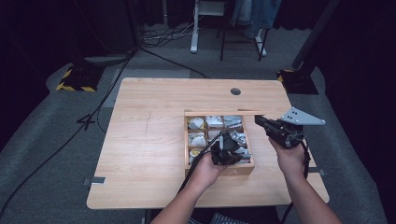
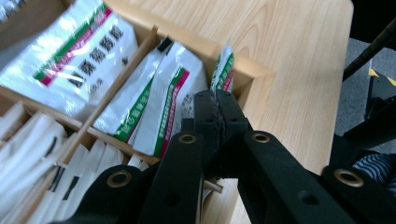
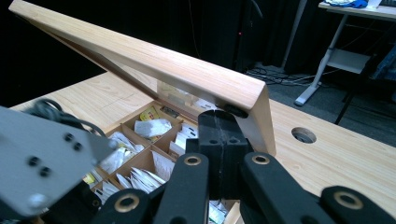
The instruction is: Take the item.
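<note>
Wooden box [image 1: 243,170] with divided compartments sits right of centre on the table [image 1: 149,149], its lid [image 3: 154,60] raised. Left gripper [image 2: 216,105] is down in the box's near compartments, jaws pinched on the top edge of a white sachet [image 2: 223,70] with green and red stripes, standing against the box wall. Right gripper [image 3: 218,122] sits at the lid's right corner, jaws closed together; whether they actually clamp the lid edge, can't tell.
</note>
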Action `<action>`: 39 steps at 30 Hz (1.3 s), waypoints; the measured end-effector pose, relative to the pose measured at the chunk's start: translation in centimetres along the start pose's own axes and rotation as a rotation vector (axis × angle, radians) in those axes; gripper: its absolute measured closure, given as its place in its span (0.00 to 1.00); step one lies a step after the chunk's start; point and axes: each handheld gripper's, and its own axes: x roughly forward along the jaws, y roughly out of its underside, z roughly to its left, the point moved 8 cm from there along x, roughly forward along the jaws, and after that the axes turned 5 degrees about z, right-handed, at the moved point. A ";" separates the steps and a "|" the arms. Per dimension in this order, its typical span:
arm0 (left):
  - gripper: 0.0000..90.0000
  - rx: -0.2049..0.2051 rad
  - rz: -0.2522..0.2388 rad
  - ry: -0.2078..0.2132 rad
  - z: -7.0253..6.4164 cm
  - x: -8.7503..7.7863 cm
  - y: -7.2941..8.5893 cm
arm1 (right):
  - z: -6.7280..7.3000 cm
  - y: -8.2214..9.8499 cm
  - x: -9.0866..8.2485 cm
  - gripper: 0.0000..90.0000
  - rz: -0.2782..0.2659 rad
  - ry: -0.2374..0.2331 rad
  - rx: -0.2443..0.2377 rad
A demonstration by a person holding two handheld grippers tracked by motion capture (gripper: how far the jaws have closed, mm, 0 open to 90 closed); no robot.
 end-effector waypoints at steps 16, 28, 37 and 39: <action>1.00 0.062 -0.165 -0.037 -1.7 -4.1 -2.4 | -0.1 0.0 0.0 1.00 0.006 -0.001 0.001; 0.99 0.077 -0.335 -0.012 -1.6 -8.4 -2.0 | -0.1 0.0 0.0 1.00 0.005 0.001 0.000; 0.99 0.090 -0.429 -0.033 -1.4 -10.7 -0.4 | 0.0 0.1 0.1 1.00 0.006 0.000 0.004; 1.00 0.085 -0.437 -0.040 -1.1 -11.4 0.1 | 0.0 0.1 0.1 1.00 0.006 -0.002 0.005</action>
